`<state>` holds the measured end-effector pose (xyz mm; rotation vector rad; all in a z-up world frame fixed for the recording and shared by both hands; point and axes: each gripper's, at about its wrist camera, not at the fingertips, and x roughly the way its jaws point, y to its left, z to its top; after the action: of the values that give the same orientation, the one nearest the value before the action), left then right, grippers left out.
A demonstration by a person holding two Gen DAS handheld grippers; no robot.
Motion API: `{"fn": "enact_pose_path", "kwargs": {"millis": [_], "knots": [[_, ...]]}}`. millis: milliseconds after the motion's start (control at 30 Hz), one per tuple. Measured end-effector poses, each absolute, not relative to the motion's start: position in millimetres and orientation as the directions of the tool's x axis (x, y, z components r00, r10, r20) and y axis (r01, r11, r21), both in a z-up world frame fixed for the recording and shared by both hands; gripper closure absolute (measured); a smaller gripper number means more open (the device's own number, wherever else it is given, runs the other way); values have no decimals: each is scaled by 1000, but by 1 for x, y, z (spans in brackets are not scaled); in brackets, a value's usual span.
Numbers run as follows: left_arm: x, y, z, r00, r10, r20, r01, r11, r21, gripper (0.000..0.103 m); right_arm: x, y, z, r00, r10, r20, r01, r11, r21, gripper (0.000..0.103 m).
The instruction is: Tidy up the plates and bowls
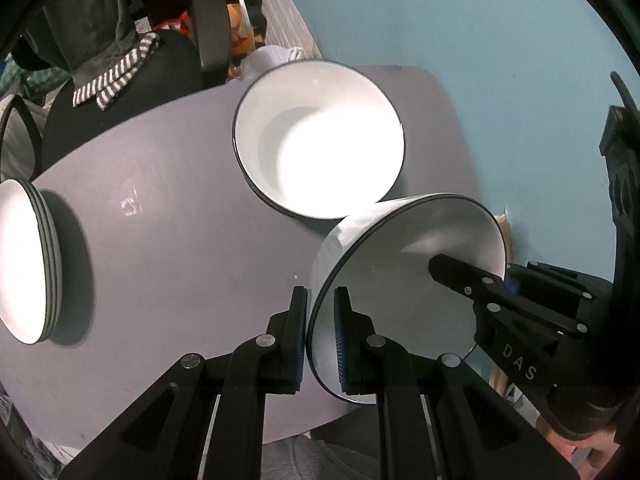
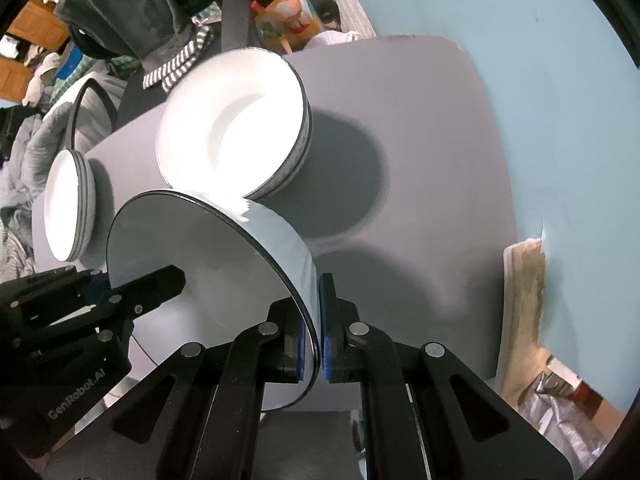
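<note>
I hold one white bowl with a dark rim tilted above the grey table, one gripper on each side of its rim. My left gripper is shut on the near wall, one pad inside and one outside. On the opposite wall my right gripper is shut, with one of its fingers showing inside the bowl. A stack of matching bowls stands on the table behind the bowl in my grippers. Further left sits a stack of white plates.
A black office chair draped with striped cloth stands behind the table. Blue floor lies to the right. Cardboard and bags lie beside the table edge. Orange packaging is among the clutter beyond the chair.
</note>
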<state>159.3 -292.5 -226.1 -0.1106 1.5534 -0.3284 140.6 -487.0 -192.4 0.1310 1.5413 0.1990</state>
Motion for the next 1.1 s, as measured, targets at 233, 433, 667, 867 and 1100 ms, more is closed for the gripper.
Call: {"fn": "enact_pose_path", "kwargs": {"millis": [233,433,667,867,1100], "knots": [[168,-291,-212,6,-265,-964,125,957,-263,91,147,-485,-176,30,207,-978,-72,976,204,97],[185,-288,-206,23,-267,-963,113,958,-263,91,164,-484,-167,41,205,-978,-88,976,201,97],[209,-289,-198,52,-248,-967,122,963,-241,91,185,-482,-164,44,215,-976,-93,973,211,97],[228,-288,-201,55,-233,-971,115,967,-226,91,205,-478,-171,32,227,-973,-85,971,224,97],[241,-282,-214,40,-224,-974,86,972,-220,91,216,-472,-183,2,228,-974,-91,970,226,97]]}}
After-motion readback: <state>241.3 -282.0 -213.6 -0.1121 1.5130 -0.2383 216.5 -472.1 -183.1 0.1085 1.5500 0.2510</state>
